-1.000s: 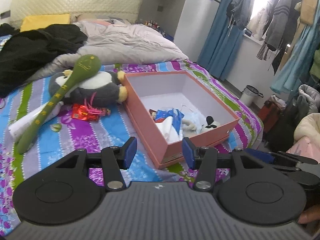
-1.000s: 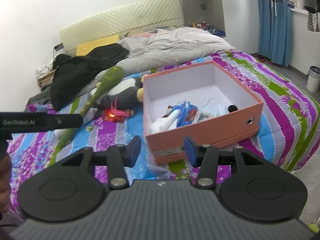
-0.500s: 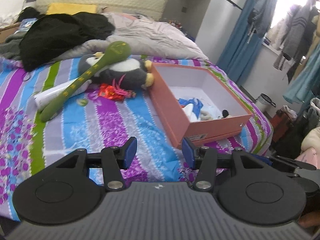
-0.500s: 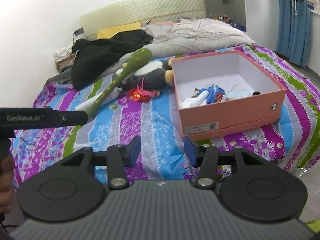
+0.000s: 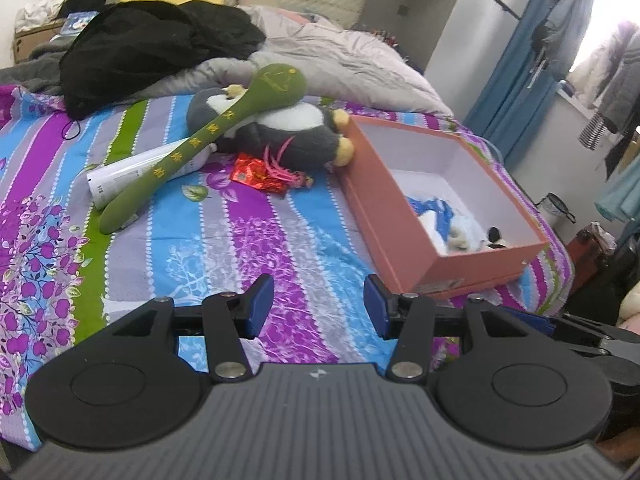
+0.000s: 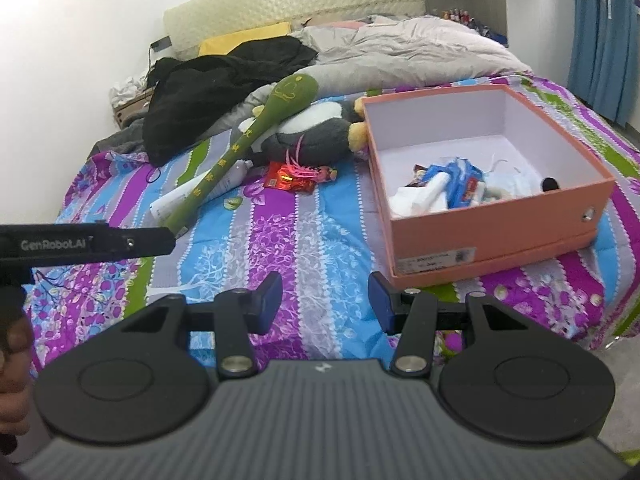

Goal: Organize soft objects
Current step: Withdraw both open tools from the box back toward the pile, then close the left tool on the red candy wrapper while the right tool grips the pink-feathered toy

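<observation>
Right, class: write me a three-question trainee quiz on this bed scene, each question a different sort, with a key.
1. True or false: the green plush club lies across the penguin plush.
2. The orange box is: A) shut with a lid, B) open and partly filled, C) upside down.
3. What do the left gripper and right gripper hold between their fingers?

Key: 1 true; 2 B; 3 nothing, both are open above the striped bedspread.
</observation>
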The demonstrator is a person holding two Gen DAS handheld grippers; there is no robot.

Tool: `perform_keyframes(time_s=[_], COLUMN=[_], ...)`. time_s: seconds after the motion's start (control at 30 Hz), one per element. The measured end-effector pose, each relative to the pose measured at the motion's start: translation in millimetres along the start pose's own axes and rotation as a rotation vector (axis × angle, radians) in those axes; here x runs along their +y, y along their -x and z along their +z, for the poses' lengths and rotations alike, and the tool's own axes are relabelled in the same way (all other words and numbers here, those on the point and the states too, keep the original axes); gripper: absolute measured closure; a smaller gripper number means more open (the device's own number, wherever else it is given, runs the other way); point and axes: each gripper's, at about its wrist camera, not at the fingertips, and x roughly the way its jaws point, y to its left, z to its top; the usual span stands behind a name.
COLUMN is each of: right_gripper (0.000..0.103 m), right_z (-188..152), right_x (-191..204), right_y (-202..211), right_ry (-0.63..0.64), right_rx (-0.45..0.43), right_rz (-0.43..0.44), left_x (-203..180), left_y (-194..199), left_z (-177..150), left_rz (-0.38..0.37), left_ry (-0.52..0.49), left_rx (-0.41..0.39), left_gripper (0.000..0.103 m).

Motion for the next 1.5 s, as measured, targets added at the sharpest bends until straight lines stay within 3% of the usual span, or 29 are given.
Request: perform_keyframes(time_s=[0.37,0.63,0.73,1.03,1.17,1.5], right_gripper=[0.053,0.053,0.053,0.053,0.053,0.051], right_z=[46.3,76.7,87.2,113.4,118.0,124.7], right_x=[8.4,8.7,8.4,-5.6,-12.0,-27.9], right_y=[-93.1,-175.9,-206.3,-290.1,-316.5,-365.2], right_ry=[0.054,0.038,-0.001,-0.159,-0.238,-0.371], right_rx=[0.040,0.066,0.078,0.128,0.134,0.161], right_rz=[0.003,-0.003,0.004,-0.044,-0.031,-0.013], left_x=[48.3,88.9,99.9,100.9,98.7,95.1], left_y=[-82.8,-170.6,-204.7,-283.4,-310.7,-335.6], left_z=[38.7,66.6,76.0,98.1,104.3,117.2], left_rz=[0.050,0.061,0.058,-0.061,-0.061,-0.074], left_ry=[0.063,0.092,0.083,0.025,0.022,0.003], left_rx=[0.048,0.087,0.098,0.113,0.128,0.088], left_gripper=[0.047,0.047,0.047,0.045,0.044,0.044])
